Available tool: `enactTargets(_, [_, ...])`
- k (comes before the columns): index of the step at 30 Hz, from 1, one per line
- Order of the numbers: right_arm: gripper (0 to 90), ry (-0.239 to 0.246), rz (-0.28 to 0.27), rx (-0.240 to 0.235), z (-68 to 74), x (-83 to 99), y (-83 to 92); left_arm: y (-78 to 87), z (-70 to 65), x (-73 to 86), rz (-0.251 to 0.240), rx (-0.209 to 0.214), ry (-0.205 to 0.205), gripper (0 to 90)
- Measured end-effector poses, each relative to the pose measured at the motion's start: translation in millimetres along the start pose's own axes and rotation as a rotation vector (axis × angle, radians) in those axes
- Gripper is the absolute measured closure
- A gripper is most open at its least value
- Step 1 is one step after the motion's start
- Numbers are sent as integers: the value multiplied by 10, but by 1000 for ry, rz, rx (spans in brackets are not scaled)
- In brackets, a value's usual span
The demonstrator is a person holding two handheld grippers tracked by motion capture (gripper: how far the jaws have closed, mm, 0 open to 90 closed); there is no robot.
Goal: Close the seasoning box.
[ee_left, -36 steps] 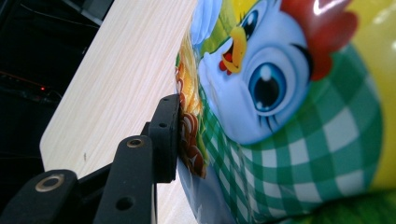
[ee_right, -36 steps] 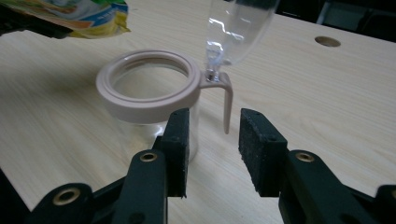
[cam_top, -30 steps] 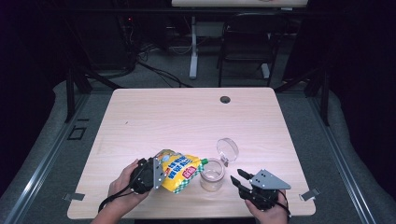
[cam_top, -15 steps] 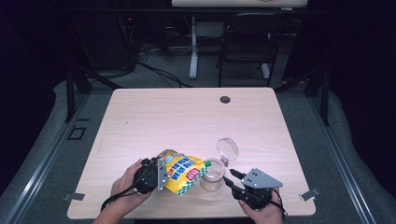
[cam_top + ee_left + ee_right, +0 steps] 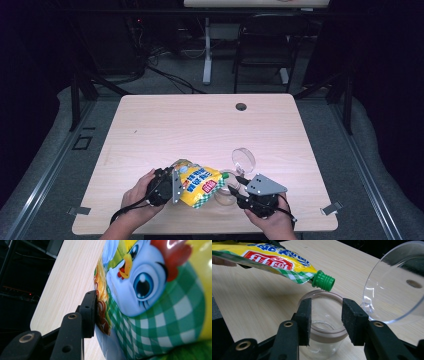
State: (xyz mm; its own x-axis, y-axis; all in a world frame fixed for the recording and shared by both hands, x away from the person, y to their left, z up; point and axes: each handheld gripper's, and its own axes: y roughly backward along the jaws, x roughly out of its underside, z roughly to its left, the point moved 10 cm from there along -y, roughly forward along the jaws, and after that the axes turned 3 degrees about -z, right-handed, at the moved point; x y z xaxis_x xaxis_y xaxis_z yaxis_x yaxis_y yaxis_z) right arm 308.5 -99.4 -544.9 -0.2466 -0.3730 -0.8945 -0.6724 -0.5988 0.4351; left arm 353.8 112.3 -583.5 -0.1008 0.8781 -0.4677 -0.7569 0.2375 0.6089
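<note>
Now the right hand-held gripper (image 5: 325, 323), low centre of its own view, has just been opening its jaws: the black pads stand either side of the clear jar (image 5: 323, 322), apparently off the glass, though a light touch is hard to rule out. The jar sits on the worktop (image 5: 200, 125) in the lower middle of the high view. Its clear lid (image 5: 395, 285) leans at the right edge of the right gripper view, just beside the jar.

The left hand-held gripper (image 5: 172, 186) clamps the yellow sauce pouch (image 5: 200, 182); in its own view one pad presses the pouch edge (image 5: 102, 312). The green spout (image 5: 323, 280), cap off, hangs just above the far rim of the jar.

Reading: the pouch looks lined up for pouring, and the right jaws seem to be letting go of the jar or taking a fresh hold.

Against the earlier high views, the pouch is tipped further toward the jar, its spout closer to the mouth, and the right hand sits closer in to the jar. The lid is unmoved.
</note>
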Motion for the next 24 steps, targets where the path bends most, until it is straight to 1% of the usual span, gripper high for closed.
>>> enactTargets(5, [576,-18,-2,-4,12,-10,-57,9,15,-15,-3,-3,-1,589])
enactTargets(10, [565,1,7,-4,37,-31,-122,16,29,-22,0,-4,-9,589])
enactTargets(14, [565,6,9,-7,53,-43,-164,14,28,-27,4,-6,-18,589])
enactTargets(16, [565,0,6,-8,61,-52,-183,13,23,-29,6,-6,-21,590])
enactTargets(22, [565,12,6,13,66,-30,-194,13,13,-37,9,-9,-30,590])
enactTargets(24, [568,4,-4,15,72,-15,-193,12,7,-40,13,-8,-41,590])
